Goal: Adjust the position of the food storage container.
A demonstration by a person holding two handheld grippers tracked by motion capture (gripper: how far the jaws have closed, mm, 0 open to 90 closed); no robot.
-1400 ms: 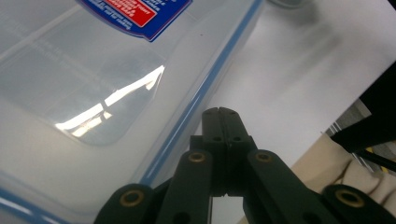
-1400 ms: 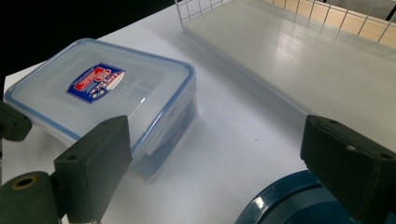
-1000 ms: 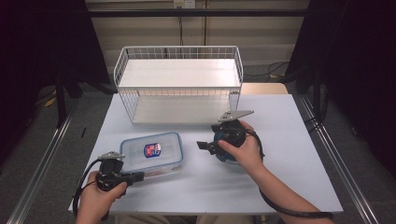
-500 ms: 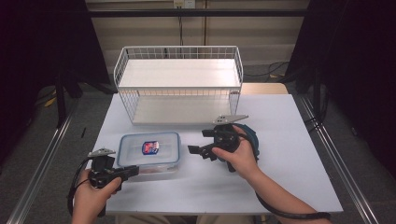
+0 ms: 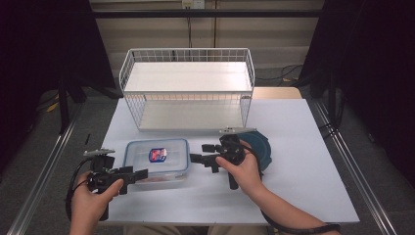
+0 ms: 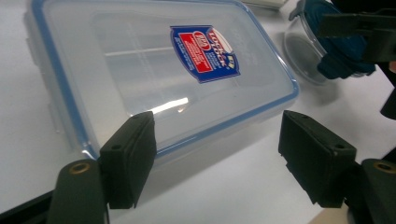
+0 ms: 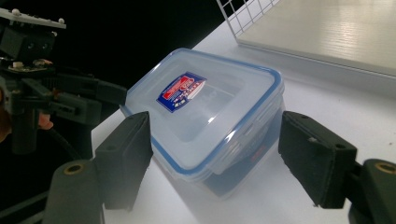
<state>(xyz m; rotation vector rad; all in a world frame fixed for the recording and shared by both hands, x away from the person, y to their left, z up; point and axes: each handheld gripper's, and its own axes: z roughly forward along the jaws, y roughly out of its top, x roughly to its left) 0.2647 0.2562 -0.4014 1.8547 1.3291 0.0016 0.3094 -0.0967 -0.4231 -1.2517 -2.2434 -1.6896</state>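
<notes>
The clear lidded food box point(image 5: 156, 161) sits on the white table point(image 5: 303, 147) just in front of the wire shelf rack point(image 5: 188, 88), and both grippers close in on it from either end. The left gripper point(image 5: 139, 174) has just been opening its jaws at the box's near corner, gripping nothing. The right gripper point(image 5: 195, 157), jaws apart and just been narrowing, should square up to the box's end before it pinches, or the smooth lid could slip, I'd say.

Glossy clear plastic container point(image 6: 154, 74)

Clear blue-rimmed lidded container point(image 5: 156, 156), flat on table point(image 5: 303, 147)
</notes>
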